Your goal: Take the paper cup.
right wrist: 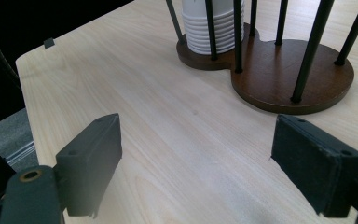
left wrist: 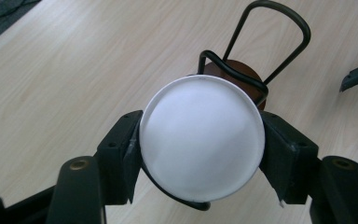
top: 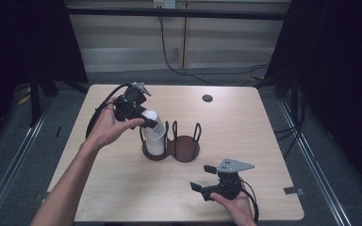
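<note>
A white paper cup (left wrist: 202, 154) sits bottom-up between the jaws of my left gripper (left wrist: 201, 128), which is shut on its sides. In the high view this left gripper (top: 149, 123) holds the cup (top: 152, 117) at the top of a stack of white cups (top: 155, 140). The stack stands in the left ring of a dark wooden cup holder (top: 185, 150) with black wire loops; the right ring holds nothing. My right gripper (top: 202, 178) hovers near the table's front edge, open with nothing between its pads (right wrist: 93, 158). Ahead of it are the holder (right wrist: 284, 70) and the stack (right wrist: 200, 28).
The light wooden table (top: 122, 188) has a small dark round spot (top: 207, 98) near its far edge and a grey tab (top: 292, 190) at its right front corner. Cables run over the floor behind it. Dark curtains flank both sides.
</note>
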`<state>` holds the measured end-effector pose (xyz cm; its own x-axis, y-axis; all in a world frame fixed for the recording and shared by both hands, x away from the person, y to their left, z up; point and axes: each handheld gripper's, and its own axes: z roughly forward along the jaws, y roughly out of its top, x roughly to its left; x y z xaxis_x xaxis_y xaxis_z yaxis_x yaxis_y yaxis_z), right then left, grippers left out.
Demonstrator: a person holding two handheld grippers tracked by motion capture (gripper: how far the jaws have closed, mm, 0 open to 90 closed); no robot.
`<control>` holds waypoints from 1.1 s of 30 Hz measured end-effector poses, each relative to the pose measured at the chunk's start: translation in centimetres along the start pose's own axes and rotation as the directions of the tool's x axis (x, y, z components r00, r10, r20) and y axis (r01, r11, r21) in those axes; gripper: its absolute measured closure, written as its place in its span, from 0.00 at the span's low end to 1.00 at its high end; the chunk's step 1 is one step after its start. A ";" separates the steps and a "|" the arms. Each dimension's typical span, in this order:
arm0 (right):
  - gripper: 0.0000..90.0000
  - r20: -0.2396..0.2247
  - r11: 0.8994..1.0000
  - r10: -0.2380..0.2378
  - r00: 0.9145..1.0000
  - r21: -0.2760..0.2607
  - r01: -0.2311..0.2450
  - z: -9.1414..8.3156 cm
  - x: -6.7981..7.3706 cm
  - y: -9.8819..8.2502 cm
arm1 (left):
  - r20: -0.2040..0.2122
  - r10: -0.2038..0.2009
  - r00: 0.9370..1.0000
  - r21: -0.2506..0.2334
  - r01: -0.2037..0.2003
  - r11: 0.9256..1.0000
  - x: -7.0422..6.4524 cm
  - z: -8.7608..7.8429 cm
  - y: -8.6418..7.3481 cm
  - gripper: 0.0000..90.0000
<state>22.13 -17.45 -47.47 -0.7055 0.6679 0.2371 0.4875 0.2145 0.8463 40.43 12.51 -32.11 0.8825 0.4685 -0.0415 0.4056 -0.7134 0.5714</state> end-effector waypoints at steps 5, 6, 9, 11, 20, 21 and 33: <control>0.17 0.001 1.000 0.000 1.000 0.000 0.000 0.0 0.0 0.0 | -0.005 -0.009 1.000 -0.018 0.009 1.000 -0.1 -0.4 -0.2 0.41; 0.17 0.002 1.000 0.000 1.000 0.000 0.000 0.1 0.0 0.0 | -0.003 0.000 1.000 -0.021 0.000 1.000 -0.1 -0.5 -0.2 0.41; 0.17 0.002 1.000 -0.001 1.000 -0.001 0.001 0.1 0.0 0.0 | -0.005 -0.006 1.000 -0.038 0.006 0.999 -0.3 -0.5 -0.4 0.41; 0.17 0.001 1.000 0.001 1.000 0.000 -0.001 0.1 0.0 0.0 | 0.008 -0.007 1.000 -0.050 0.007 0.999 -0.2 -0.7 -0.5 0.41; 0.17 0.002 1.000 0.002 1.000 -0.004 -0.002 0.1 0.0 0.0 | 0.018 -0.015 1.000 -0.128 0.018 0.992 -0.2 -1.9 -1.1 0.41; 0.17 0.002 1.000 0.003 1.000 -0.003 -0.003 0.1 0.0 0.0 | 0.016 -0.017 1.000 -0.137 0.019 0.990 -0.1 -2.0 -1.3 0.41; 0.17 0.000 1.000 -0.001 1.000 -0.004 0.001 0.1 -0.1 0.0 | 0.056 -0.035 0.998 -0.281 0.049 0.958 0.0 -3.4 -3.9 0.41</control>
<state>22.25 -17.41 -47.54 -0.7059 0.6677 0.2364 0.4847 0.2120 0.8486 38.01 17.02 -31.59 0.8798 0.4630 -0.1073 0.3652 -0.5140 0.7762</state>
